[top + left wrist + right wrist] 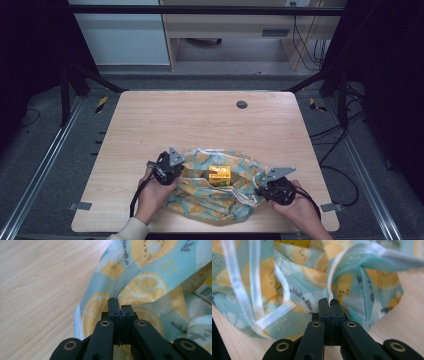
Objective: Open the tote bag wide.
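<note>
Your cloth bag (212, 192) lies on the table (200, 125), close to the near edge and about midway between the two near corners. It is light blue with yellow lemon slices printed on it. Its mouth is pulled open wide. A small yellow box (219, 175) sits inside the open mouth, near the middle of the bag. White ribbon strings (254, 290) run along the bag's rim.

Your left gripper (170, 170) is at the left side of the bag. In the left gripper view, its jaws are pressed tight together with the bag's edge pinched between them. The cloth (140, 285) rises up from the left gripper (119, 305), and a corner of the yellow box (205, 287) peeks in at the right.

Your right gripper (267, 187) is at the right side of the bag. In the right gripper view, its jaws are squeezed tight too, and they hold the bag's white-trimmed rim (329, 277) at the tips of the right gripper (329, 302).

Your two hands (152, 195) come in from the near edge, one on each side of the bag.

A small dark round hole cover (242, 104) sits in the table top near the far edge, toward the far right corner, well apart from the bag.
</note>
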`<move>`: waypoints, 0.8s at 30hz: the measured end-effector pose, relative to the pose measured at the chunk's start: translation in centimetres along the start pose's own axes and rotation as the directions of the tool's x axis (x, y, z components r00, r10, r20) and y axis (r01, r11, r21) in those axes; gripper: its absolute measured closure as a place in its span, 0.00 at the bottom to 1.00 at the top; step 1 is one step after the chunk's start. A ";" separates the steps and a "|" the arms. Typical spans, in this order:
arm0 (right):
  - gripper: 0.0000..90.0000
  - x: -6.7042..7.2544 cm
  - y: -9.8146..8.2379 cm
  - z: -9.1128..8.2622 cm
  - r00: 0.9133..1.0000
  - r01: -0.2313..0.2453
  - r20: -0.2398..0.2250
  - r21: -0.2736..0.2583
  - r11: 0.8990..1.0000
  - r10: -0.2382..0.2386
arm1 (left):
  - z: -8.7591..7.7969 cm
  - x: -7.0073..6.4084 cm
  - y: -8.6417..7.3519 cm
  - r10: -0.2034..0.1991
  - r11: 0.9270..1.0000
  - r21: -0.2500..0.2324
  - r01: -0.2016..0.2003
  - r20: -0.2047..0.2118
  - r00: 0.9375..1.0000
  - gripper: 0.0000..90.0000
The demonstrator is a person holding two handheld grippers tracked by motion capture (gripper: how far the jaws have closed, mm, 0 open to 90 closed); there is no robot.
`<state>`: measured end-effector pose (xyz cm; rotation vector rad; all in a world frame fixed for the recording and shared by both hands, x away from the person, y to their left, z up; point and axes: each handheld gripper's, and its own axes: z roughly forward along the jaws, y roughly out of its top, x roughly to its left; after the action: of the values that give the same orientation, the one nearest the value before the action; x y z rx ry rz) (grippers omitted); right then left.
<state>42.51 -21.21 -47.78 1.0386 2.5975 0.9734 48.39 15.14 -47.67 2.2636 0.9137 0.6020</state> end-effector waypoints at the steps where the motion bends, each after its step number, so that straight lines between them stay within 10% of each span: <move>1: 1.00 -0.2 -0.2 0.0 1.000 0.006 -0.001 0.004 1.000 -0.006 | 0.1 0.0 -0.1 0.000 1.000 0.004 0.000 0.000 1.000 1.00; 12: 1.00 -0.8 -1.5 0.2 1.000 -0.020 0.002 0.036 0.999 0.020 | 0.6 0.9 -1.1 -0.006 0.999 0.036 0.007 -0.025 1.000 0.99; 17: 1.00 -0.8 -1.6 0.2 1.000 -0.006 0.006 0.005 1.000 0.006 | 0.0 0.6 -1.1 -0.025 1.000 -0.012 0.025 0.025 0.999 0.90; 24: 0.35 -0.4 -1.3 -1.4 0.999 0.023 0.049 -0.148 0.989 -0.016 | -3.2 -0.9 0.0 -0.021 0.990 -0.141 0.029 0.060 0.998 0.51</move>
<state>41.60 -22.89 -47.55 0.9849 2.4495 1.1049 45.91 15.66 -45.59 2.1286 0.8428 0.5678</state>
